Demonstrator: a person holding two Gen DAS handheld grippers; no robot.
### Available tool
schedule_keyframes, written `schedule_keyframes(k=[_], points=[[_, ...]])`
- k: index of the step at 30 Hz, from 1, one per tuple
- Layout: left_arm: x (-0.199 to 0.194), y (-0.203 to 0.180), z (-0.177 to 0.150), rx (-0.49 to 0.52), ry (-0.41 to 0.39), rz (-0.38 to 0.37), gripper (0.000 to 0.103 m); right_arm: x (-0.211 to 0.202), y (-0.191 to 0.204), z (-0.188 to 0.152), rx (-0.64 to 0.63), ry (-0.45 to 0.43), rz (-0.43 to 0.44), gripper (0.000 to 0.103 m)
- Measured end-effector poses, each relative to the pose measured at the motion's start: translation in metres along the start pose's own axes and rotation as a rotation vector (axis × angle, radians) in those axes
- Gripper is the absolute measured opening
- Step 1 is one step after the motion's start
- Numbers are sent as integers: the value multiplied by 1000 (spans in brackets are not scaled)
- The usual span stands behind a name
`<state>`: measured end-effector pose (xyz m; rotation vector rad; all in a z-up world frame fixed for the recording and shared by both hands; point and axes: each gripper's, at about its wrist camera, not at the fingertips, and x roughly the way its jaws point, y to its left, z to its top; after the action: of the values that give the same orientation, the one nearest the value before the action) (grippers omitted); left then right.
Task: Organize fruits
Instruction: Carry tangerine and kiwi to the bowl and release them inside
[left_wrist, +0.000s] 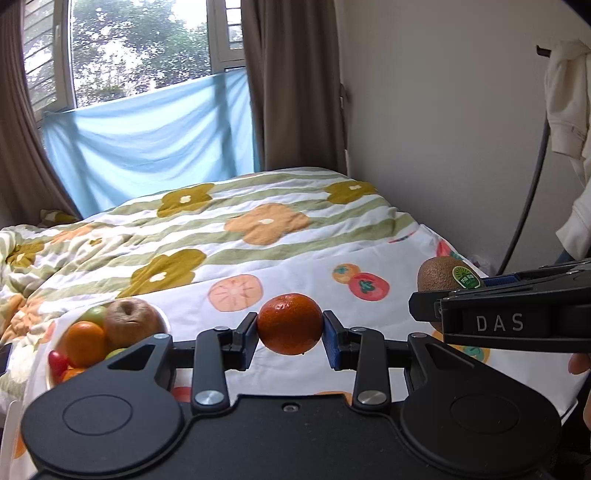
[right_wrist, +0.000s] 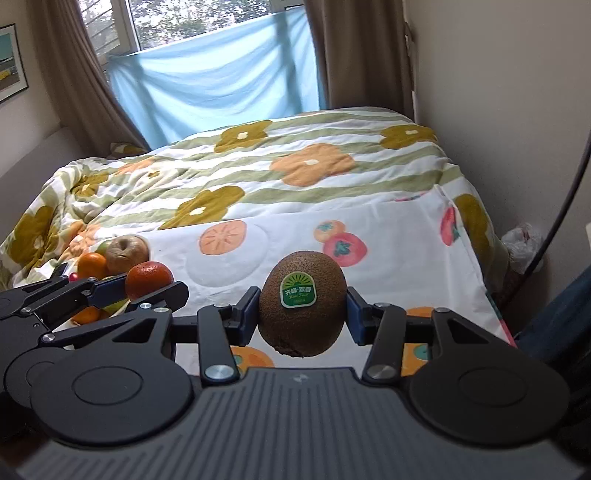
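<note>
My left gripper (left_wrist: 290, 334) is shut on an orange mandarin (left_wrist: 290, 323) and holds it above the fruit-print cloth (left_wrist: 391, 317). It also shows in the right wrist view (right_wrist: 149, 281), at the left. My right gripper (right_wrist: 302, 306) is shut on a brown kiwi (right_wrist: 302, 306) with a green sticker, held above the cloth. The kiwi also shows in the left wrist view (left_wrist: 441, 274), at the right. A white bowl (left_wrist: 164, 320) at the left holds a brown pear (left_wrist: 131, 321), an orange (left_wrist: 83, 341), a green fruit and small red tomatoes.
The cloth lies on a bed with a flowered quilt (left_wrist: 207, 229). A wall runs along the right (left_wrist: 443, 129). A window with a blue sheet (left_wrist: 147, 140) and brown curtains stands behind. White clothes (left_wrist: 567, 99) hang at the far right. A picture (right_wrist: 11, 59) hangs left.
</note>
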<state>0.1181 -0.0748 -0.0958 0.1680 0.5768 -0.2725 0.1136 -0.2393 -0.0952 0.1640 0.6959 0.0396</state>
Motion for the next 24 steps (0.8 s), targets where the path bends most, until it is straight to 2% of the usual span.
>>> schedule_keyframes(k=[7, 13, 19, 24], points=[[-22, 61, 2, -65, 2, 103, 40, 4, 59, 15, -71, -7, 100, 63], [-30, 118, 0, -87, 12, 157, 40, 17, 116, 23, -101, 0, 161, 63], [-24, 174, 1, -88, 33, 180, 40, 35, 171, 32, -104, 6, 194, 63], [-7, 218, 1, -78, 60, 162, 40, 58, 209, 39, -93, 19, 195, 63]])
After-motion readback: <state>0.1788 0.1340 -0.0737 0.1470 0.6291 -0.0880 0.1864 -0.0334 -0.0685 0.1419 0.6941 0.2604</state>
